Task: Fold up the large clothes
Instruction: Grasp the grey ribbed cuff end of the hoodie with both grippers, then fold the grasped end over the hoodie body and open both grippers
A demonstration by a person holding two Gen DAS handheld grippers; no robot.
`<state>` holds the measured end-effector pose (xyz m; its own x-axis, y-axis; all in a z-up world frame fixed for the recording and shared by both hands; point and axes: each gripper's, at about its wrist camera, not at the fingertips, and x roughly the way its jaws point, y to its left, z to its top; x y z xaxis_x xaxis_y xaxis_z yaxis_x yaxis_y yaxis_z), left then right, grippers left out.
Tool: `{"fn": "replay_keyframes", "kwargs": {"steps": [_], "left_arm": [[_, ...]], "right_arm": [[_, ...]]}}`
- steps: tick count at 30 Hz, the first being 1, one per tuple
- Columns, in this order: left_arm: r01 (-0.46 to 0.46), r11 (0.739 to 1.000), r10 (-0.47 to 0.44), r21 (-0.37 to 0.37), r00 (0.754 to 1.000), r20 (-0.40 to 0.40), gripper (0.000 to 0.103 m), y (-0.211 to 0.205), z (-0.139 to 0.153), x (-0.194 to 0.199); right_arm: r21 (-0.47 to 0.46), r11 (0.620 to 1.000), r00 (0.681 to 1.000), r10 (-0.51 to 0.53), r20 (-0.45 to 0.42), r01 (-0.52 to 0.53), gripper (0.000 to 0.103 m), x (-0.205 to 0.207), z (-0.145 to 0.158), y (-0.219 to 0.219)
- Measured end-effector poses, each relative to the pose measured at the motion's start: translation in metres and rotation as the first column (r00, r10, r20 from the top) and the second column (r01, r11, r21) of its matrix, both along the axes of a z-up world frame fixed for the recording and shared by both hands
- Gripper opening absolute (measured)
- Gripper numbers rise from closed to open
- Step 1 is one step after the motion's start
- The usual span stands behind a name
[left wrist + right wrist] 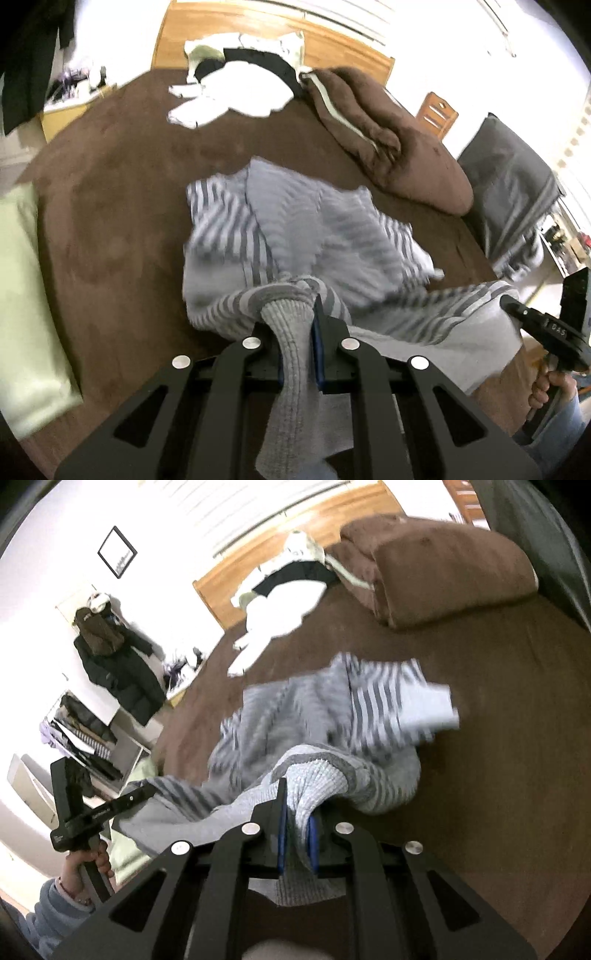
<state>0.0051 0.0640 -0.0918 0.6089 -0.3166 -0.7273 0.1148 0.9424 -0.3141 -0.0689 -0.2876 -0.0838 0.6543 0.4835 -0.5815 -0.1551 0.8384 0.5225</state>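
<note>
A grey-and-white striped knit sweater (295, 229) lies bunched on the brown bed cover (110, 192), stretching away from both tools. The left tool (295, 332) pinches its ribbed grey hem; the right tool (297, 819) pinches a ribbed edge. Both angle downward, hand-held.

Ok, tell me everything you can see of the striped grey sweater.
The striped grey sweater is a knit garment, light grey with darker grey bands and plain ribbed edging. It lies crumpled and partly lifted over the brown bed cover. The left gripper is shut on one ribbed edge, the right gripper on another, with the fabric stretched between them. The far part still rests bunched on the cover. Motion blur hides finer detail.
</note>
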Motion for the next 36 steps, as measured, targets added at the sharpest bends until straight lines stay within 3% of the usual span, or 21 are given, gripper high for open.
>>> {"fn": "replay_keyframes", "kwargs": {"steps": [5, 8, 16, 18, 22, 27, 36], "left_arm": [[-0.005, 0.998, 0.002, 0.069, 0.999, 0.048, 0.014, -0.007, 0.014, 0.054], [-0.005, 0.993, -0.001, 0.114, 0.999, 0.049, 0.014, -0.011, 0.013, 0.091], [0.024, 0.989, -0.019, 0.144, 0.999, -0.037, 0.014, -0.013, -0.030, 0.189], [0.030, 0.993, -0.020, 0.116, 0.996, -0.085, 0.015, -0.009, -0.048, 0.210], [0.036, 0.994, -0.021, 0.101, 0.989, -0.144, 0.016, -0.001, -0.076, 0.234], [0.079, 0.986, -0.049, 0.145, 0.978, -0.204, 0.018, -0.005, -0.117, 0.251], [0.101, 0.974, -0.070, 0.205, 0.986, -0.154, 0.019, -0.015, -0.113, 0.247]], "right_arm": [[-0.008, 0.999, 0.997, -0.031, 0.070, 0.032, 0.010, 0.060, 0.013, 0.000], [-0.011, 0.998, 0.996, -0.058, 0.068, 0.058, 0.010, 0.106, 0.010, 0.001], [-0.055, 0.994, 0.995, -0.096, -0.015, 0.095, 0.010, 0.198, -0.029, 0.001], [-0.069, 0.992, 0.993, -0.108, -0.049, 0.104, 0.011, 0.218, -0.043, 0.000], [-0.087, 0.992, 0.986, -0.106, -0.128, 0.095, 0.012, 0.252, -0.075, 0.000], [-0.107, 0.991, 0.973, -0.106, -0.205, 0.085, 0.013, 0.273, -0.112, 0.002], [-0.118, 0.992, 0.977, -0.076, -0.197, 0.053, 0.016, 0.273, -0.122, 0.004]]}}
